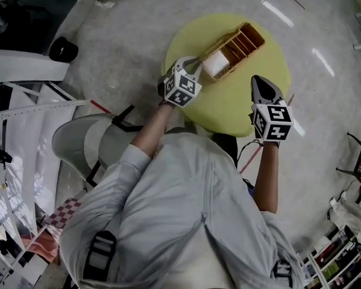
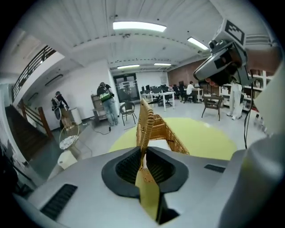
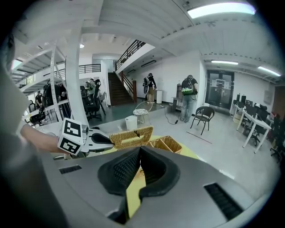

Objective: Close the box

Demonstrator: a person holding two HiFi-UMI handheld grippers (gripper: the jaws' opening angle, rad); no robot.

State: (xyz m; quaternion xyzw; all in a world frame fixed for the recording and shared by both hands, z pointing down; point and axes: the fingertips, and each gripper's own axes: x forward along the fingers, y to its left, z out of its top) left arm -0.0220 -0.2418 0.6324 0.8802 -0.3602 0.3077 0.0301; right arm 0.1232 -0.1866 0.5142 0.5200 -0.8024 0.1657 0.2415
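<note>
A wicker box [image 1: 237,44] with several compartments sits on a round yellow table [image 1: 231,107]. Something white [image 1: 216,63] lies in its near end. Its wicker lid [image 2: 144,120] stands upright, edge-on between the jaws in the left gripper view. My left gripper [image 2: 143,153] is shut on that lid's near edge. In the head view the left gripper [image 1: 197,64] is at the box's near-left corner. The right gripper view shows the raised lid [image 3: 131,137] and the box [image 3: 165,143] beyond. My right gripper [image 3: 139,156] is shut on nothing. It hangs over the table's right side [image 1: 261,81], apart from the box.
A grey chair [image 1: 87,142] stands left of the person, close to the table. A black object [image 1: 63,49] lies on the floor at upper left. People, chairs and desks [image 2: 160,95] fill the room behind; a staircase [image 3: 120,91] rises further back.
</note>
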